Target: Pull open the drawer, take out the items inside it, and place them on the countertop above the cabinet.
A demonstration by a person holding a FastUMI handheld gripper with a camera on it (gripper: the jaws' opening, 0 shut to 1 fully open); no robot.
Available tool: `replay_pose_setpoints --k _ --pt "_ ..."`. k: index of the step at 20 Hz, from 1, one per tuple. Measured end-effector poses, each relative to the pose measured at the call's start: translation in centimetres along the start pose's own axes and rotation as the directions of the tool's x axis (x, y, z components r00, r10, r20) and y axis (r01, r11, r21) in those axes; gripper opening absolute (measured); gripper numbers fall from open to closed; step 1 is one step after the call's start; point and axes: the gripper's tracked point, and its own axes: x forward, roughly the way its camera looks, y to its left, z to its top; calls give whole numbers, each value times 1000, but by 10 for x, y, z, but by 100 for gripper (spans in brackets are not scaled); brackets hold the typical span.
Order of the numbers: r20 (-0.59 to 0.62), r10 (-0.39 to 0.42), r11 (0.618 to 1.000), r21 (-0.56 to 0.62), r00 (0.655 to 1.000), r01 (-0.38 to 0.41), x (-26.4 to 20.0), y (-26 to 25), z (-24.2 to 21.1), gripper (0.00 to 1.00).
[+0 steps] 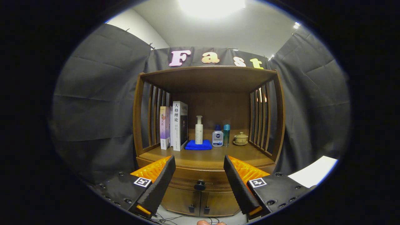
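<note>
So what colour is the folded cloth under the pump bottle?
Blue folded cloth, clearest in the gripper view.

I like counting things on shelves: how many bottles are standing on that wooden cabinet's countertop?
3. A tall white pump bottle stands on a blue cloth; right of it stand a squat white bottle with a blue cap and a slim teal bottle. More may hide behind the books.

Gripper camera faces the wooden cabinet (207,131) head-on from near, at drawer height, looking forward along spread fingers (159,184) with the drawer knob (200,185) between them.
</note>
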Motion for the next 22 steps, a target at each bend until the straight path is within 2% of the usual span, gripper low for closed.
replay_pose_setpoints --k 4,7,11,22 --pt "-39 5 999 32 999 -4 17 -1 -19 97" --pt "-79 -27 999 24 997 29 37 -13 -43 97" --pt "-150 -16 998 56 989 24 61 -12 -76 97" --pt "-273 -40 999 6 961 43 104 -6 -154 96"
